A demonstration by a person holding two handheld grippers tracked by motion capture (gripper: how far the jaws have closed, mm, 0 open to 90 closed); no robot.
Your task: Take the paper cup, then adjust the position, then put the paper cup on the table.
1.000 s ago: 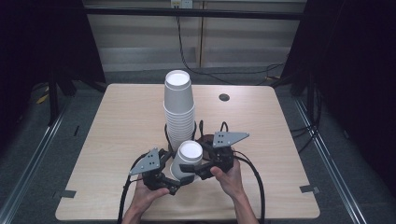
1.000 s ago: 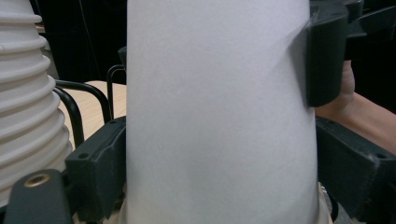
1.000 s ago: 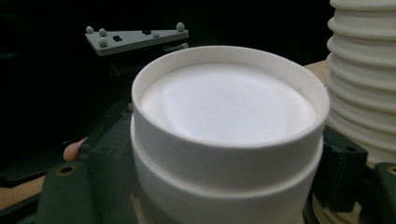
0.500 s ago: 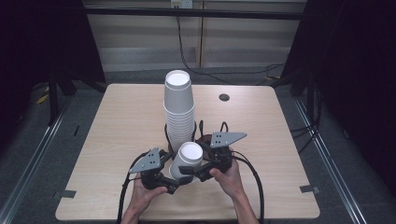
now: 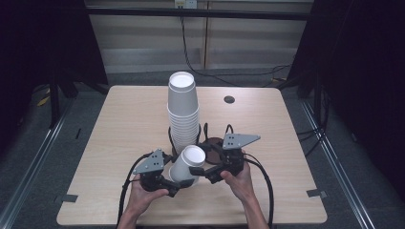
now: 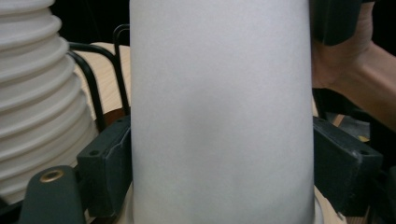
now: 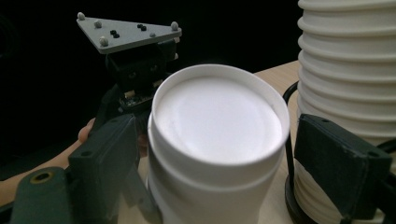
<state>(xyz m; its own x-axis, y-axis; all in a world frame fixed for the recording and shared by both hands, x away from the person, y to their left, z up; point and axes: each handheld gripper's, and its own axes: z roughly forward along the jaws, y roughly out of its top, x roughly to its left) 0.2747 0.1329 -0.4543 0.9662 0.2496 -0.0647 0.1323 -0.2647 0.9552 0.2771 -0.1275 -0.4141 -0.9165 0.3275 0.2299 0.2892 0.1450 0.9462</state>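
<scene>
While both grippers meet at 1 upside-down cup (image 5: 186,164), its tilt suggests it's being separated.
Left gripper (image 5: 165,179) clamps its wall; right gripper (image 7: 224,154) brackets the base, jaws unclenched, beside the cup stack (image 5: 182,112).

Both grippers are chunky black units – the left gripper (image 5: 177,183) and right gripper (image 5: 203,172) each have a grey three-cornered plate (image 5: 240,140) and looping black cables (image 5: 265,179).

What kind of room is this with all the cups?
Probably a lab or recording studio: a bare wooden table between dark curtains, cables on the floor, and a stack of white cups for practice.
</scene>
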